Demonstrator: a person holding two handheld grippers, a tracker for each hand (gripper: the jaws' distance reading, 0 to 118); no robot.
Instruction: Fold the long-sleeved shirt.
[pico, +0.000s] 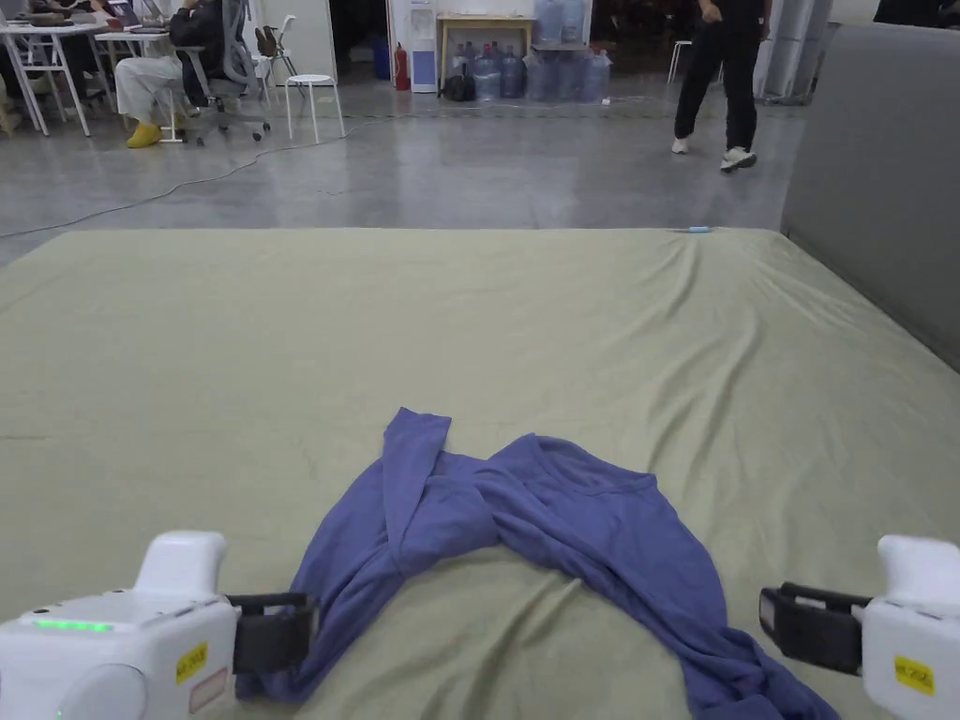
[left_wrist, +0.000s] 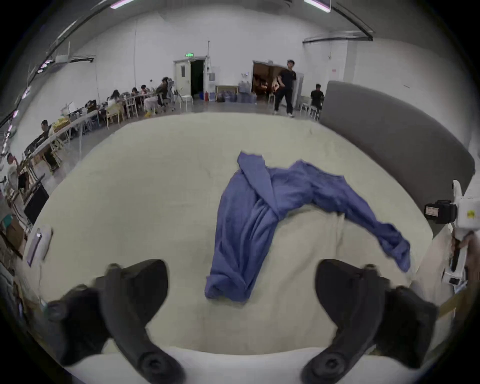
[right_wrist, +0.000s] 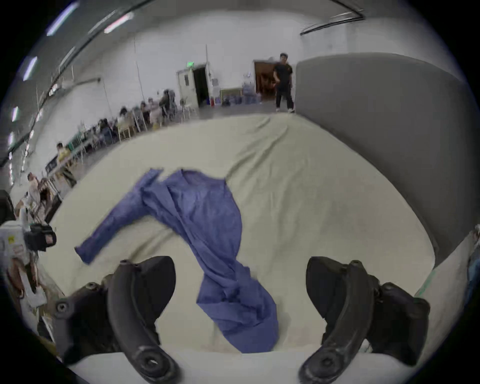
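The crumpled blue long-sleeved cotton shirt arches across the bed between my wide, empty left fingers and right fingers, each beside one end.

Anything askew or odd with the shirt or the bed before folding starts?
The blue long-sleeved shirt lies crumpled in an arch on the green bed sheet, one sleeve flipped across its body and the near ends bunched. The sheet is wrinkled at its right. Both grippers, left and right, are open and empty.
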